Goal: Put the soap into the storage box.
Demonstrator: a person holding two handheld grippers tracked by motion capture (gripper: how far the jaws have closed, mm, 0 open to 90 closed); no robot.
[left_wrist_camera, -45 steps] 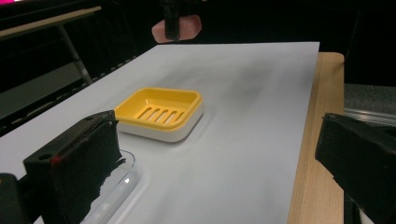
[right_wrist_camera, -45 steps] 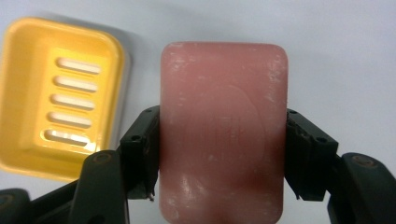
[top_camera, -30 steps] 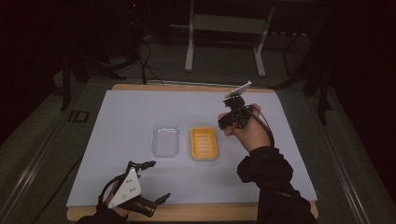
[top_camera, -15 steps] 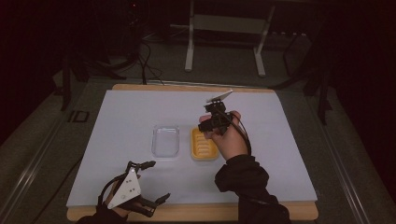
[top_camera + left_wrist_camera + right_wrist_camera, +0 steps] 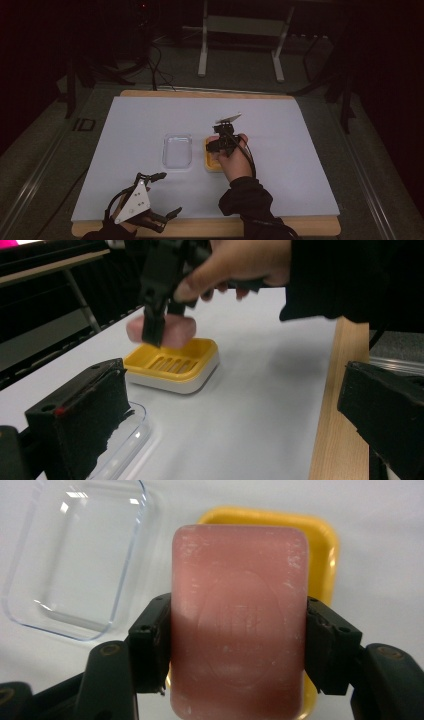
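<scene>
A pink soap bar (image 5: 239, 625) is clamped between the jaws of my right gripper (image 5: 239, 647), which is shut on it. The bar hangs just above a yellow slotted soap dish (image 5: 320, 545). In the left gripper view, the soap bar (image 5: 175, 332) hovers over the near end of the dish (image 5: 175, 365). From the high view, my right gripper (image 5: 220, 142) is over the yellow dish (image 5: 212, 165) at mid-table. My left gripper (image 5: 169, 194) rests open near the front edge, its wide-apart jaws holding nothing.
A clear plastic lid (image 5: 178, 151) lies flat just left of the dish. A white sheet (image 5: 300, 150) covers the table, with a wooden edge (image 5: 300, 227) along the front. Dark floor, cables and a stand (image 5: 240, 25) lie beyond the far edge.
My right gripper has carried the soap bar left and toward the person, from beyond the dish's right side to above the dish. My left gripper has stayed put.
</scene>
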